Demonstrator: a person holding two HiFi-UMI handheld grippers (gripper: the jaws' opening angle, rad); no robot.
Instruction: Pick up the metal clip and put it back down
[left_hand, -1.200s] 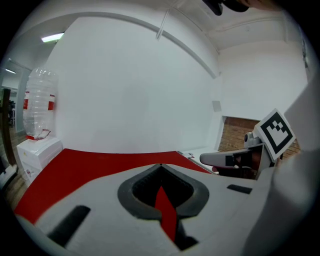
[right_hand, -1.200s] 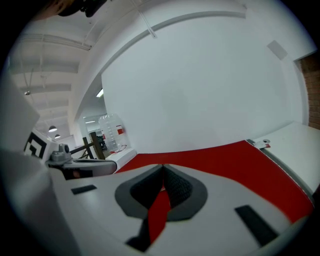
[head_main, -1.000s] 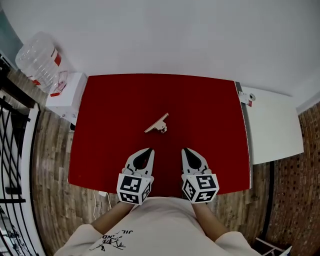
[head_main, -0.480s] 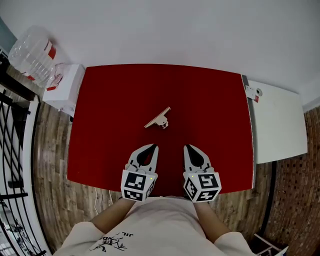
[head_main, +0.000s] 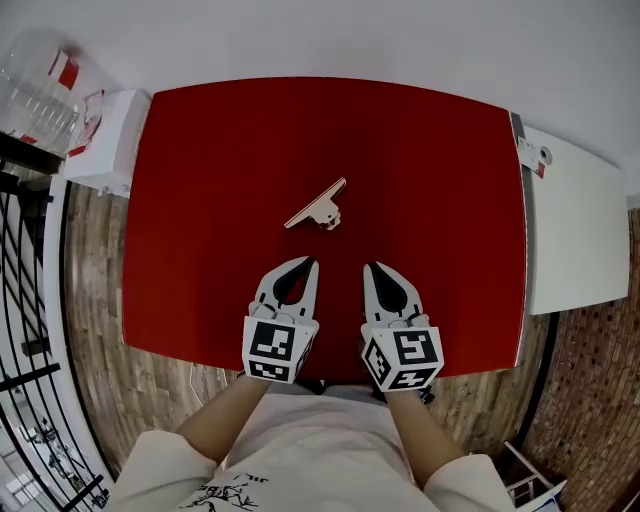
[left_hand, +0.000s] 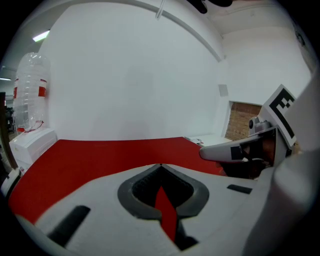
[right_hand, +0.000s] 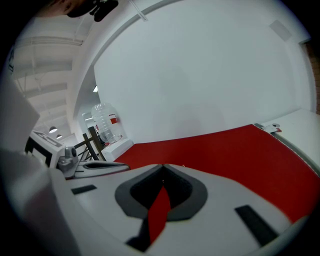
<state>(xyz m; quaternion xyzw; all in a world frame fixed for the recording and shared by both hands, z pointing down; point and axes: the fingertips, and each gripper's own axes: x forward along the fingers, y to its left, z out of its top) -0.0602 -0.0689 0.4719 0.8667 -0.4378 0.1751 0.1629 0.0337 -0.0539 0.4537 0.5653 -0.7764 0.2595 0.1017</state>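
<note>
Head view: water bottle (head_main: 35, 90) cut off by the upper left edge; white side table (head_main: 575, 230) cut by the right edge, small object (head_main: 540, 157) at its corner too small to identify; hands hidden behind left gripper (head_main: 310, 264) and right gripper (head_main: 368, 268); metal clip (head_main: 317, 205) too small for detail

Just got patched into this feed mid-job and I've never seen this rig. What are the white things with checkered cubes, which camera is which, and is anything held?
No robot: a person holds a claw in each hand, and the cubes are part of the claws. The top-down picture comes from a camera on the person's head. The other two cameras ride on the claws, looking along the jaws. The left claw and right claw are both shut and empty, at the red table's near side. The metal clip lies ahead of them, untouched.
</note>
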